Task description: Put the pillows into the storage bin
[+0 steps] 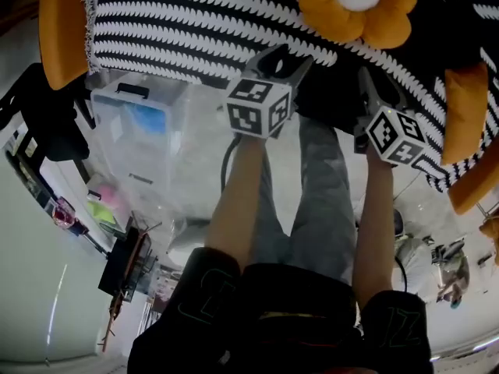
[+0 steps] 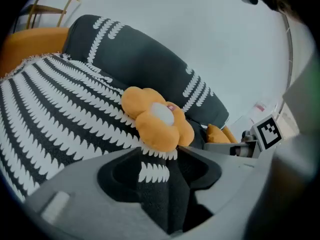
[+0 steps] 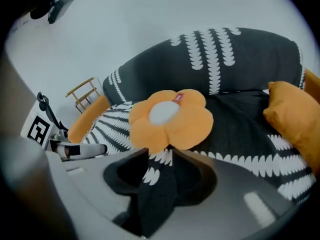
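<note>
An orange flower-shaped pillow [image 1: 355,6] [image 2: 157,118] [image 3: 172,119] lies on a sofa covered by a black cloth with white leaf stripes [image 1: 195,29]. A plain orange pillow [image 1: 465,111] [image 3: 295,116] sits at the sofa's right end. The clear lidded storage bin [image 1: 140,131] stands on the floor to the left. My left gripper [image 1: 282,59] [image 2: 160,169] and right gripper [image 1: 370,80] [image 3: 160,176] hover side by side at the sofa's front edge, both pointing at the flower pillow, just short of it. Each has its jaws apart; only the sofa cloth shows through the gaps.
A dark patterned back cushion [image 2: 145,64] [image 3: 225,59] runs behind the flower pillow. An orange sofa arm [image 1: 62,22] rises at the left. A black chair [image 1: 47,115] stands beside the bin, and a wooden stool [image 3: 82,91] stands beyond the sofa.
</note>
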